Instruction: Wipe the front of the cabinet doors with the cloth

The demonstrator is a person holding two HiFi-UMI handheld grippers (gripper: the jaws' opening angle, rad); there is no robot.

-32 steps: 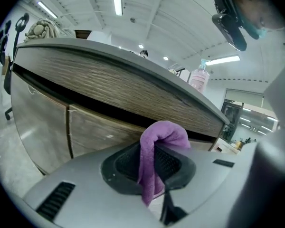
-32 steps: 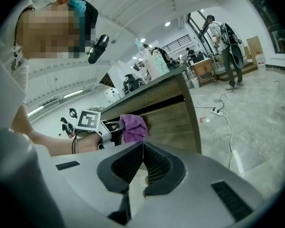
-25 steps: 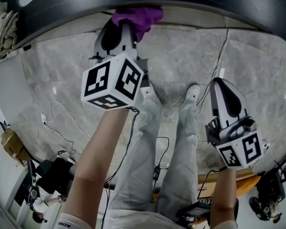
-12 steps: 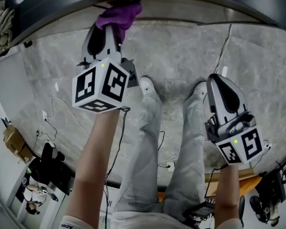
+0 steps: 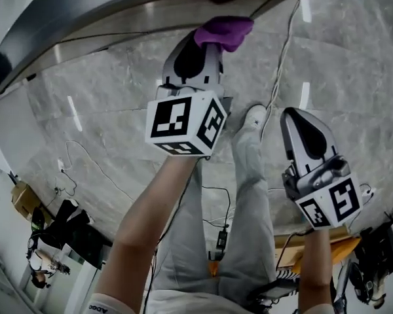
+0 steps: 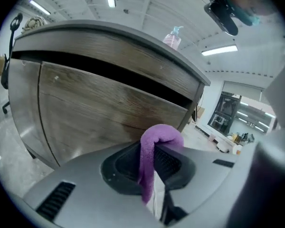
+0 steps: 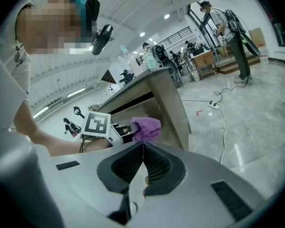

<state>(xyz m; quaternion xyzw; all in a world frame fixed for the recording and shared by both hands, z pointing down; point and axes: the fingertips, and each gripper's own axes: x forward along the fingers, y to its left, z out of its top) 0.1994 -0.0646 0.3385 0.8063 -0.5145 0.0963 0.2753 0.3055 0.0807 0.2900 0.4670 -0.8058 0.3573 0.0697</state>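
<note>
Left gripper [image 6: 152, 152] is clamping the purple cloth [image 6: 159, 136] - jaws closed on the fold, wad bulging past the tips. Cloth is pressing at or just off the wood cabinet door [image 6: 95, 108], low down near its right edge. Right gripper [image 7: 142, 158] is hanging aside, jaws together, holding nothing. Wiping looks under way - no telling how much door front is done, likely most is left.

My left gripper [image 5: 208, 52] reaches out toward the cabinet [image 6: 95, 113], arm stretched, jaws pinched on the cloth [image 5: 224, 31]. Right gripper [image 5: 300, 124] hangs farther from the cabinet, jaws pressed together, nothing in them.
</note>
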